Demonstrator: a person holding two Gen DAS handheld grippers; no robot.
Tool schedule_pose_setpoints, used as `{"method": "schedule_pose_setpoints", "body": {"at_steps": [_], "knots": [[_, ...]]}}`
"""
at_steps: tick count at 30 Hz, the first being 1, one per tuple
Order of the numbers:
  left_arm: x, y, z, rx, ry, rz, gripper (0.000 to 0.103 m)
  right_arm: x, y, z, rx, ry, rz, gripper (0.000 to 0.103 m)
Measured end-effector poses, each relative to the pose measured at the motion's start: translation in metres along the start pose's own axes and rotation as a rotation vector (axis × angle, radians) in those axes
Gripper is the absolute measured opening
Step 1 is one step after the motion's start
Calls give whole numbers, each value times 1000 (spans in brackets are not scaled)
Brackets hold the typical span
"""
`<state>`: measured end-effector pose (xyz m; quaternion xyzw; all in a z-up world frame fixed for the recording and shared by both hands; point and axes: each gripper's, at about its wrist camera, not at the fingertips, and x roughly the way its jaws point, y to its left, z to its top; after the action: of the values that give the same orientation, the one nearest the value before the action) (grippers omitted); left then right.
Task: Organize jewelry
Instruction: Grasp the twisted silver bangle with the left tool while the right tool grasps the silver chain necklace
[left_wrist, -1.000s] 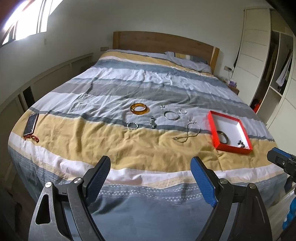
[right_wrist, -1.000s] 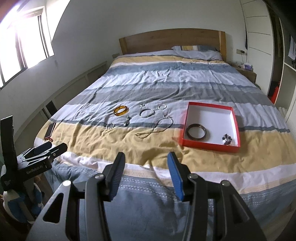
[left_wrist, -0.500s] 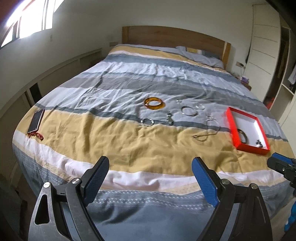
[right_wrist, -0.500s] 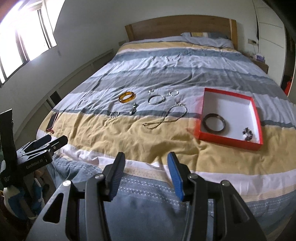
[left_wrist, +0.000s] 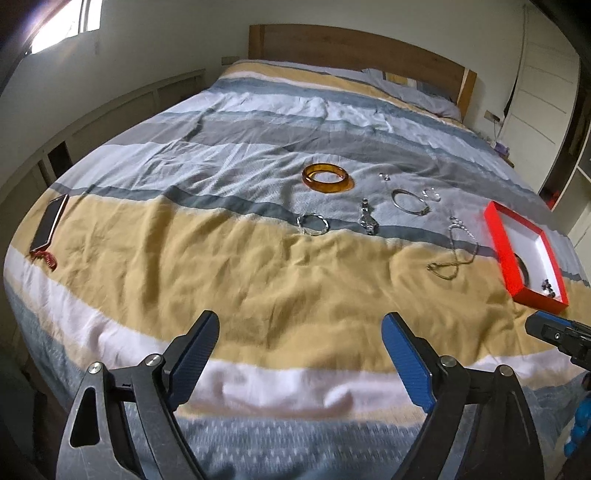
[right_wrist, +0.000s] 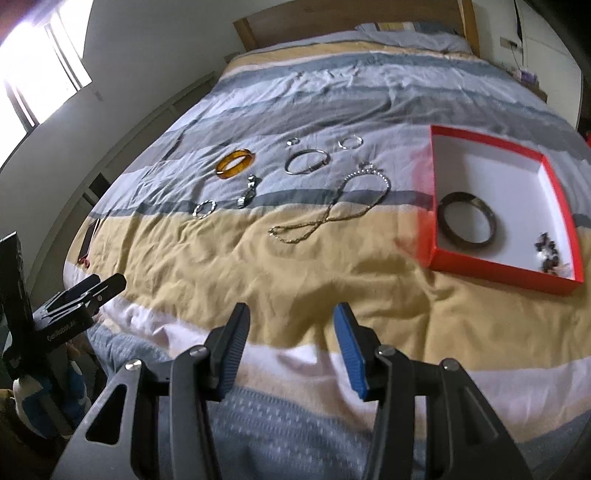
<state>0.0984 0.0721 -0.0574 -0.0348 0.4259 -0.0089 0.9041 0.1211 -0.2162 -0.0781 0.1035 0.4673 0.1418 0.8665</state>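
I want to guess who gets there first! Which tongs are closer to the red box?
Right. The right tongs hover over the bed's near edge with the red box just ahead to their right. The left tongs are farther left, past the right ones.

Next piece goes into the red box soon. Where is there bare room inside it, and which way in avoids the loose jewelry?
In the red box, the far half is bare white floor; the dark bangle and beaded piece crowd the near wall. The yellow stripe nearer than the chain necklace is clear. It is crowded around the amber bangle and silver bracelet.
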Motion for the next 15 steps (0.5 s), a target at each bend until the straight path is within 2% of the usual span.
{"method": "schedule_pose_setpoints", "body": {"at_steps": [10,15], "knots": [[66,7,48,-34,47,-37,81,51,-20,31,50,36,-3,46],[106,18,73,-80,84,-18,70,75,-30,45,63,49,-16,46]]}}
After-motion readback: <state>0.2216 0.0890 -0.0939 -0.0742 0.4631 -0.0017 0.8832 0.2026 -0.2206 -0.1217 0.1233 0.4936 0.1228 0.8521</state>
